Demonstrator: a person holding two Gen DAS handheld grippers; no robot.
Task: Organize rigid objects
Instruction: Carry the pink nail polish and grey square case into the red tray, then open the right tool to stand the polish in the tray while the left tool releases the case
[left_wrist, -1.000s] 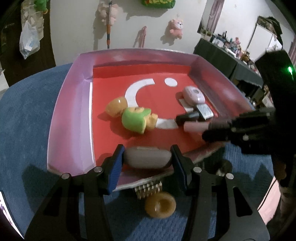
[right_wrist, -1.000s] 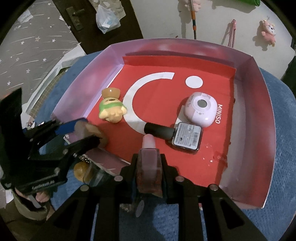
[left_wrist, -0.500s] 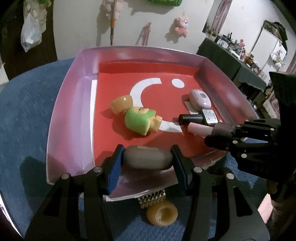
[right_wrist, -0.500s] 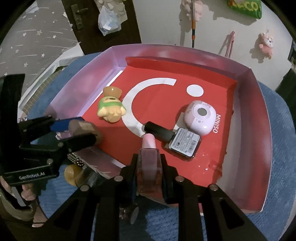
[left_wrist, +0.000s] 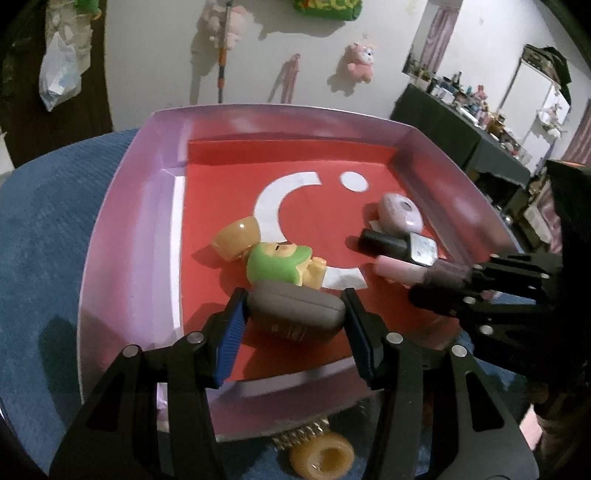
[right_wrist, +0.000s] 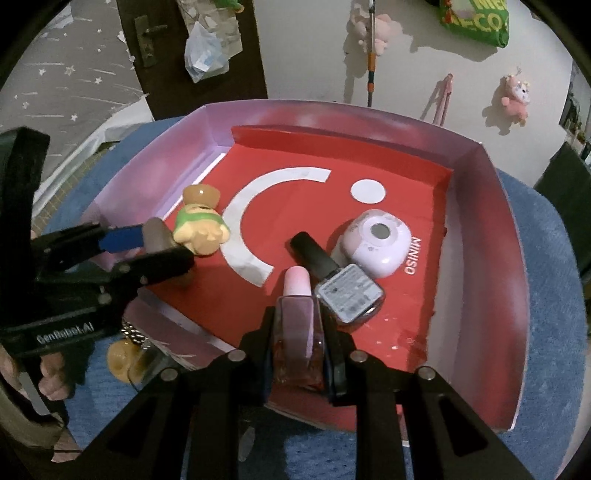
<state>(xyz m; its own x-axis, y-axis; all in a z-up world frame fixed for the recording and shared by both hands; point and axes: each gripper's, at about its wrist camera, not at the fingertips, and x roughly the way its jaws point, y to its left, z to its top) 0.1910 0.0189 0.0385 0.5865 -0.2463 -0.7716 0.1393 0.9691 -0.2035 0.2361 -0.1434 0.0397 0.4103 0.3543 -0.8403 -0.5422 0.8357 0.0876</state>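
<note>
My left gripper is shut on a grey-brown oval case, held just above the near part of the red tray floor, right behind a green toy figure. The same gripper shows at the left of the right wrist view. My right gripper is shut on a pink-capped nail polish bottle low over the tray, beside a black-capped nail polish bottle lying on the floor. A lilac round case lies behind that bottle.
The tray's pale pink walls rise on all sides. It rests on a blue carpet-like surface. An amber ring with a gold chain lies outside the near wall. A hand holds the left gripper's handle.
My left gripper has carried the oval case forward over the near wall, up to the green figure. The right gripper has advanced a little with its bottle, whose cap now lies beside the black-capped bottle.
</note>
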